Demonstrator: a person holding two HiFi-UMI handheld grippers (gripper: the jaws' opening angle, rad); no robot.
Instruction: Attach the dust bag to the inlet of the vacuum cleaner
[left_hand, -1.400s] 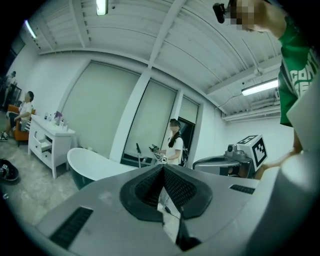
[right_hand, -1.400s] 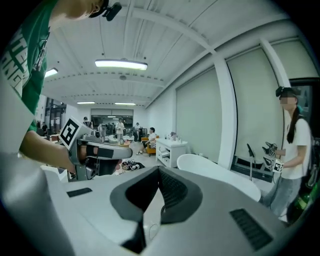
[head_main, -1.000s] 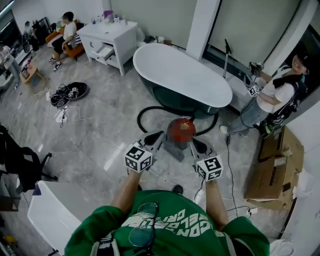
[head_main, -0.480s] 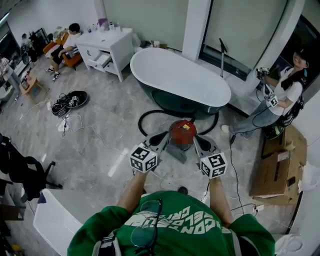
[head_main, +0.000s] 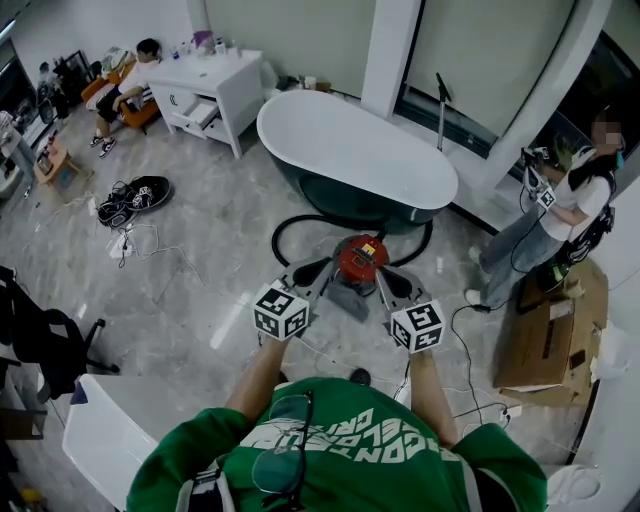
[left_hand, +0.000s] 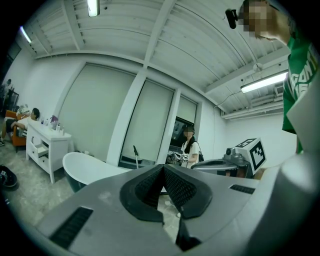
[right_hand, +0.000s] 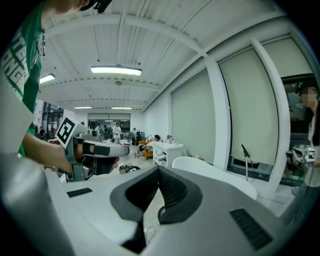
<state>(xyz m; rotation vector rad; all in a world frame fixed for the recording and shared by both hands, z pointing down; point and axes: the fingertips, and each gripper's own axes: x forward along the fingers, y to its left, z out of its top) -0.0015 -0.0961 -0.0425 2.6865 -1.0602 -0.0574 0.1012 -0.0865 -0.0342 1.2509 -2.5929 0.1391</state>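
Looks steeply down on a grey marble floor (head_main: 200, 300) that runs from wall to wall. Near the floor's far edge, a white oval tub (head_main: 355, 150) with a dark underside, set slantwise. In the far left corner, a white cabinet (head_main: 212, 85) with a drawer pulled out, and just beside it a seated person (head_main: 125, 75). Along the right edge, a standing person (head_main: 560, 205), and nearer, a cardboard box (head_main: 545, 340). At the left edge, a black chair (head_main: 40, 335). Between chair and cabinet, dark shoes (head_main: 135, 192) among pale cables.

Toward the middle of the floor, just on the near side of the tub, the red vacuum (head_main: 362, 256), with its round top facing up. From it, a black hose (head_main: 290, 228) curving along the floor under the tub's near side.

Holds the left tongs (head_main: 322, 268) and the right tongs (head_main: 381, 276) out side by side, one to each side of the vacuum in the head view, tips aimed its way. Cannot tell from there how high above it. Both gripper views look level across the room, over the tub.

Left tongs: closed tip to tip, with nothing between the black ribbed pads (left_hand: 182, 187). Right tongs: likewise pinched together and empty, pads (right_hand: 175, 192) meeting at the tip.
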